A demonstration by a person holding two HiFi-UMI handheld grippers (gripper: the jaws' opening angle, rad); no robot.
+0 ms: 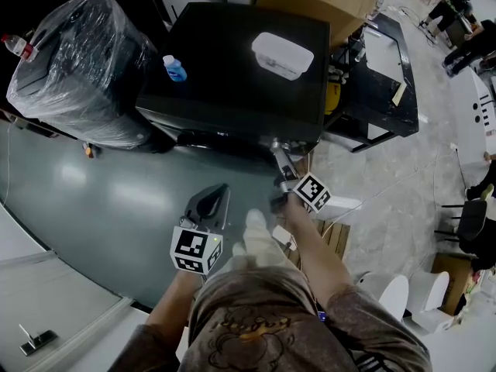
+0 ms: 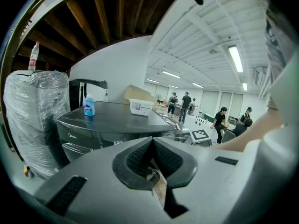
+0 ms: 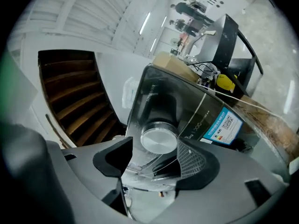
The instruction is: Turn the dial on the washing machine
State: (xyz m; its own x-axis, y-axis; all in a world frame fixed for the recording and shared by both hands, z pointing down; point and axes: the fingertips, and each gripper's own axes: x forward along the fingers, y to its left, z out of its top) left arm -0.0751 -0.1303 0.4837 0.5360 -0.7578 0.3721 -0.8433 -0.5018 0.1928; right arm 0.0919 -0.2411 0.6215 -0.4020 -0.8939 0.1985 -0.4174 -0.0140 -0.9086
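The right hand-held gripper [image 3: 155,158] holds its jaws apart either side of the washing machine [image 1: 232,60] dial [image 3: 159,139], while the left hand-held gripper [image 2: 152,155] is closed and empty.

Left tongs [image 2: 152,143] hang back with jaws together; right tongs [image 3: 155,147] reach forward, jaws apart

Glossy black washing machine [image 1: 232,68] — its dial [image 3: 159,139] brushed metal (smooth-faced).

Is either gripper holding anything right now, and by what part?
Nothing held. The right gripper straddles the silver dial with jaws apart, not clamped on its rim; the left gripper is shut and empty.
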